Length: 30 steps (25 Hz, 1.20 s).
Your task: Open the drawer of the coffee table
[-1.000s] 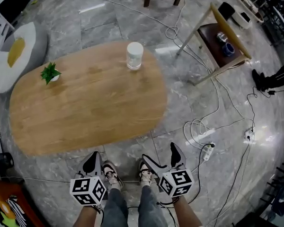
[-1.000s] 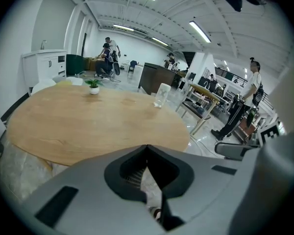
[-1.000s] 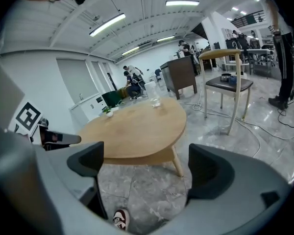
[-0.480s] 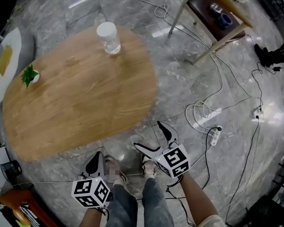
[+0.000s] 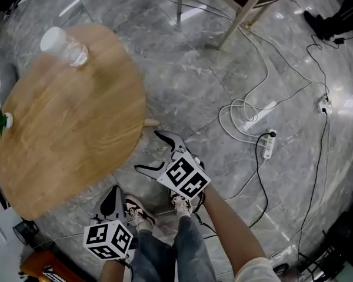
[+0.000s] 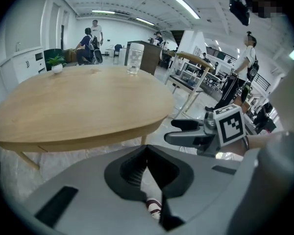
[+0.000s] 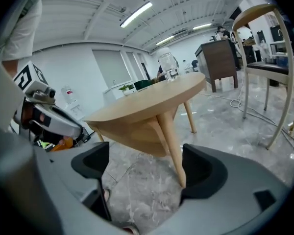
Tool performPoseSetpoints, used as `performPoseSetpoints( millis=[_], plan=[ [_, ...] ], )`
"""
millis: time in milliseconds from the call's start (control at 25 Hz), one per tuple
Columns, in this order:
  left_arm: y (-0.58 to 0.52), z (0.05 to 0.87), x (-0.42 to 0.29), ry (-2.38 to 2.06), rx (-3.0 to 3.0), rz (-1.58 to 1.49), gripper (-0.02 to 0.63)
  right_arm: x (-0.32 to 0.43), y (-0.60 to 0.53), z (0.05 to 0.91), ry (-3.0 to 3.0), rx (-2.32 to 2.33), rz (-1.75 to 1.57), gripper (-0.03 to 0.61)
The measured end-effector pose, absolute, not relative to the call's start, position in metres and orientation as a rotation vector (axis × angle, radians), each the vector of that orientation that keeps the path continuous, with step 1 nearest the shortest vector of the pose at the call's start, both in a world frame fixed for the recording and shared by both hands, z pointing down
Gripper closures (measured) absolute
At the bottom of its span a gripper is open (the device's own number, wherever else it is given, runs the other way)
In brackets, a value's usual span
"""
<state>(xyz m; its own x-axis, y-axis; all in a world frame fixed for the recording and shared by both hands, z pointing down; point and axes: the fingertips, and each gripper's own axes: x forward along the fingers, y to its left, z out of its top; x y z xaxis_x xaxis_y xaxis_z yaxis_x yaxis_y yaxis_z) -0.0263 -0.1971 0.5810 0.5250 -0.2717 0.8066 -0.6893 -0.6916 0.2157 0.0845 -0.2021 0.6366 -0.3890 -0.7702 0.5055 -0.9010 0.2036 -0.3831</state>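
the oval wooden coffee table (image 5: 65, 128) is seen standing on the grey marble floor (image 5: 223, 87), at the left of the head view, with a clear jar (image 5: 65, 44) and a small potted plant (image 5: 1, 121) set well apart on its top. its drawer cannot be made out in any view; only a wooden underside (image 7: 132, 131) is shown beneath the top in the right gripper view. the right gripper (image 5: 147, 151) is held just beside the table's near rim, apart from it, and is pointed toward a slanted table leg (image 5: 150, 122). its jaws are spread wide and have just been closing a little, with nothing gripped between them. the left gripper (image 5: 113, 197) is held near the person's shoes (image 5: 138, 213), its jaws brought together on nothing. a power strip (image 5: 269, 145) and cables are spread over the floor at the right.
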Motion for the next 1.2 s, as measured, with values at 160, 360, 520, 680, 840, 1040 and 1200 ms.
performPoseSetpoints(
  millis=[160,360,520,680,840,1040,1200],
  plan=[
    [-0.183,0.602,-0.010,-0.750,2.237,1.089,0.623,0.088,-0.214,0.647,-2.323,1.574,0.927,0.127],
    [-0.171,0.618,0.004,-0.723,2.219,1.103,0.623,0.093,-0.221,0.653,-2.373,1.533,0.875,0.164],
    [-0.173,0.625,0.012,-0.716,2.223,1.122,0.623,0.091,-0.228,0.647,-2.428,1.510,0.852,0.221],
    [-0.174,0.629,0.016,-0.719,2.213,1.122,0.622,0.084,-0.233,0.650,-2.443,1.462,0.810,0.262],
    [-0.173,0.630,0.015,-0.729,2.197,1.112,0.622,0.083,-0.238,0.653,-2.441,1.451,0.784,0.324],
    [-0.173,0.630,0.009,-0.741,2.181,1.095,0.623,0.080,-0.243,0.655,-2.427,1.417,0.761,0.342],
    [-0.174,0.630,0.003,-0.743,2.177,1.084,0.623,0.080,-0.242,0.656,-2.424,1.354,0.722,0.351]
  ],
)
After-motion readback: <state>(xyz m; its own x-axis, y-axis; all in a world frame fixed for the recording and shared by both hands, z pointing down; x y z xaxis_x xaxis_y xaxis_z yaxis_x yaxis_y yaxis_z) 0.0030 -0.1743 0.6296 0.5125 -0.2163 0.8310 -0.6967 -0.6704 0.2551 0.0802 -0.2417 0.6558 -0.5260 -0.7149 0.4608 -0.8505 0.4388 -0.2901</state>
